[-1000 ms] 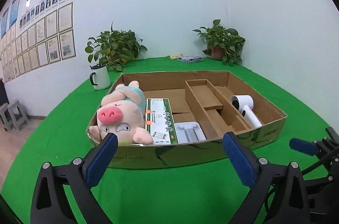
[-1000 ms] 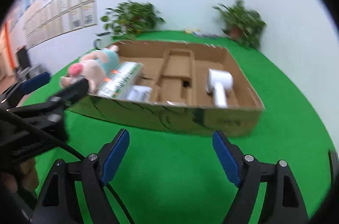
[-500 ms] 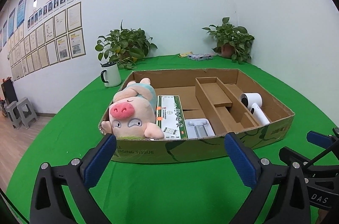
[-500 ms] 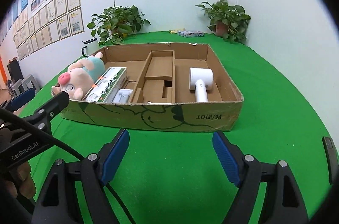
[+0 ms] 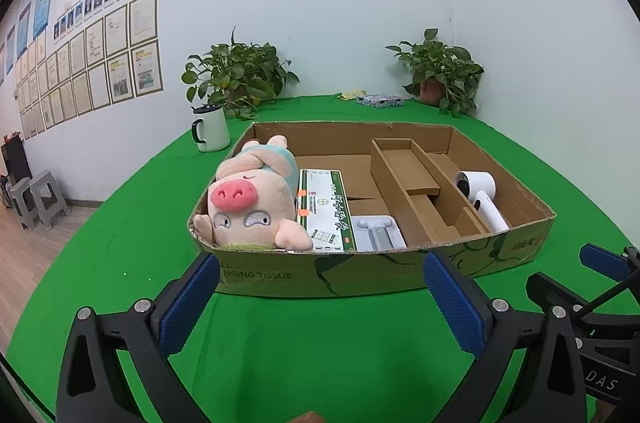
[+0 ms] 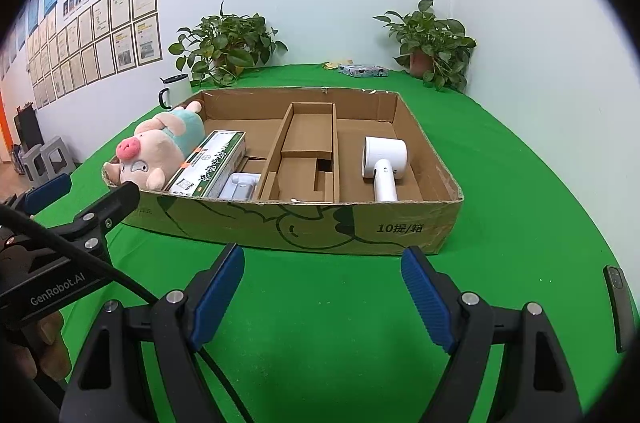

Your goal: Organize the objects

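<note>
My left gripper (image 5: 320,299) hung over green table cover (image 5: 320,363), fingers wide apart, nothing between. Cardboard box (image 5: 360,275) sat just beyond fingertips, near wall facing me. Plush pig (image 5: 252,199) lay in box's left compartment, head toward me, above my left finger (image 5: 192,299). Green-white carton (image 5: 326,209) beside pig; small grey-white device (image 5: 376,233) next to it. White hair dryer (image 6: 384,159) lay in right compartment, beyond my right gripper (image 6: 324,299), whose fingers also stood apart, empty, short of box.
</note>
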The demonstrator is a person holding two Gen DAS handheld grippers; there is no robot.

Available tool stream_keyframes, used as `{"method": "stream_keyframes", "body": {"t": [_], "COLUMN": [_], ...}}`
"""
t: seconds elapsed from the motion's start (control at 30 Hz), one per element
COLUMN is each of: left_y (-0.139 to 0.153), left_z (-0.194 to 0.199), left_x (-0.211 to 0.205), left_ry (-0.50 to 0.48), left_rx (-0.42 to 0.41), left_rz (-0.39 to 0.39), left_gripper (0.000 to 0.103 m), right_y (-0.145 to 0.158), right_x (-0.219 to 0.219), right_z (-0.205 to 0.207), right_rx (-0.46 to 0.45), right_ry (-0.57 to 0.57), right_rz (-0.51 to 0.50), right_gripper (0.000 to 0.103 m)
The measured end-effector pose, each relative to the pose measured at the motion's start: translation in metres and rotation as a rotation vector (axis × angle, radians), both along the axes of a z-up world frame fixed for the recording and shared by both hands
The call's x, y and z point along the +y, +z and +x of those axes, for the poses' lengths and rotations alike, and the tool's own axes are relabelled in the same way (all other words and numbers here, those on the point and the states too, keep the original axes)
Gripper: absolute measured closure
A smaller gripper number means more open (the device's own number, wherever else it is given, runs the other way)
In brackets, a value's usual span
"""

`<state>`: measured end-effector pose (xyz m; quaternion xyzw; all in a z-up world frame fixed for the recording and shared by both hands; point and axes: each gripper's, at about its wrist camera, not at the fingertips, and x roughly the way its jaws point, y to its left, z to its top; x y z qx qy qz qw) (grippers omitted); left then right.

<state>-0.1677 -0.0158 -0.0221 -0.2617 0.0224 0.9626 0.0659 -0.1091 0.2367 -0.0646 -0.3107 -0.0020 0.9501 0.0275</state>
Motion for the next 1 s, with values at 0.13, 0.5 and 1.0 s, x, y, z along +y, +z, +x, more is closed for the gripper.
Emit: {"method": "stream_keyframes", "body": {"t": [0.13, 0.5, 1.0], "left_y": [-0.002, -0.005, -0.005], "left_z": [-0.001, -0.002, 0.000], "left_x": [0.001, 0.003, -0.004], "left_ry": [-0.002, -0.016, -0.005], "left_rx": [-0.006, -0.024, -0.045], "left_rz": [-0.015, -0.018, -0.014], "left_gripper": [0.001, 0.001, 0.001], "right_y": [0.001, 0.001, -0.001], "right_x": [-0.003, -0.007, -0.011], "right_z": [0.000, -0.001, 0.002], "right_rx": [-0.002, 0.001, -0.008], "right_ry": [0.005, 0.005, 0.010], "right_rz": [0.004, 0.020, 0.009], "right_gripper": [0.022, 0.022, 0.022]}}
